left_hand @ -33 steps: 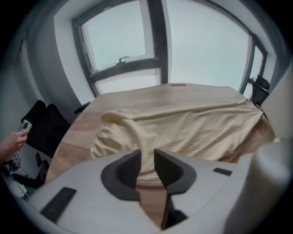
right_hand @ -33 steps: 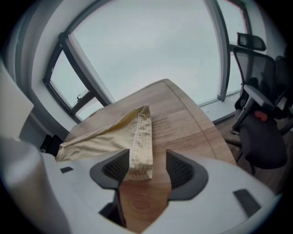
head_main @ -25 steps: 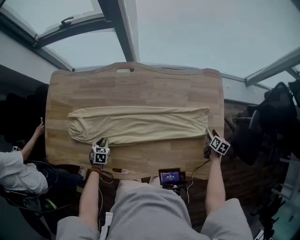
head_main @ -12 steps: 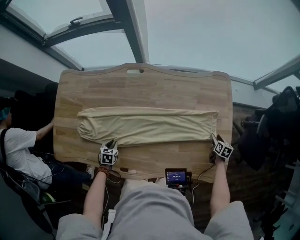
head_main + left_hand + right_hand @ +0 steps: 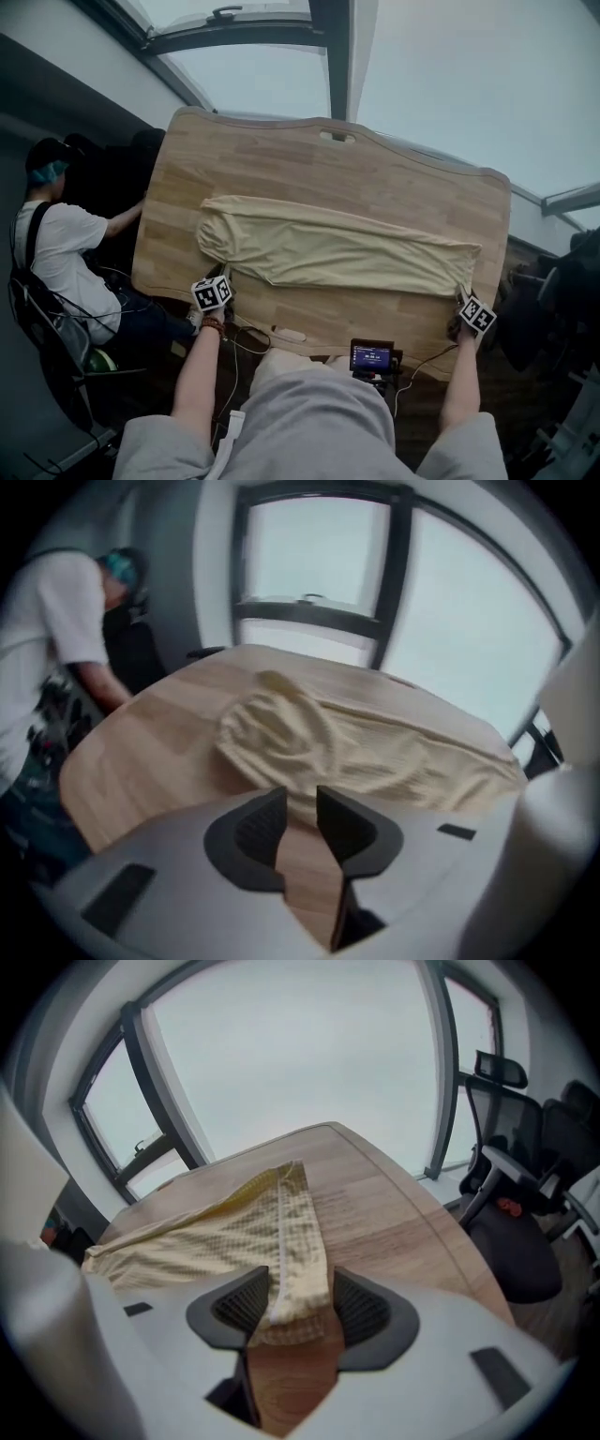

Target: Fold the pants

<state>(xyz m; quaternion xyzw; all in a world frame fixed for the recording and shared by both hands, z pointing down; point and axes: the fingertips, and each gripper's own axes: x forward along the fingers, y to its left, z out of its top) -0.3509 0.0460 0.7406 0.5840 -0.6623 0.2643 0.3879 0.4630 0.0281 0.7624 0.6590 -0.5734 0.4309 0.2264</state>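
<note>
Two grippers posted at the pants' ends; grasp step, fold not begun.
Pants (image 5: 328, 248) flat on table (image 5: 375, 178), 9 to 4 o'clock. Right gripper (image 5: 298, 1307), 4 o'clock: wide, corner between, unpinched. Left gripper (image 5: 300, 803), 7 o'clock: opening, empty; next likely reach the bunched end, pinch both.

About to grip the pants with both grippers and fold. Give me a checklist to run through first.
1. Right gripper has the pants end between its jaws: ok.
2. Right grip closed on fabric: not ok, jaws stand apart.
3. Left gripper on pants: not ok; jaws opening, only bare table between them, pants just ahead.
4. Pants laid out lengthwise on table: ok.
5. Person at table's left edge clear of it: cannot tell.
</note>
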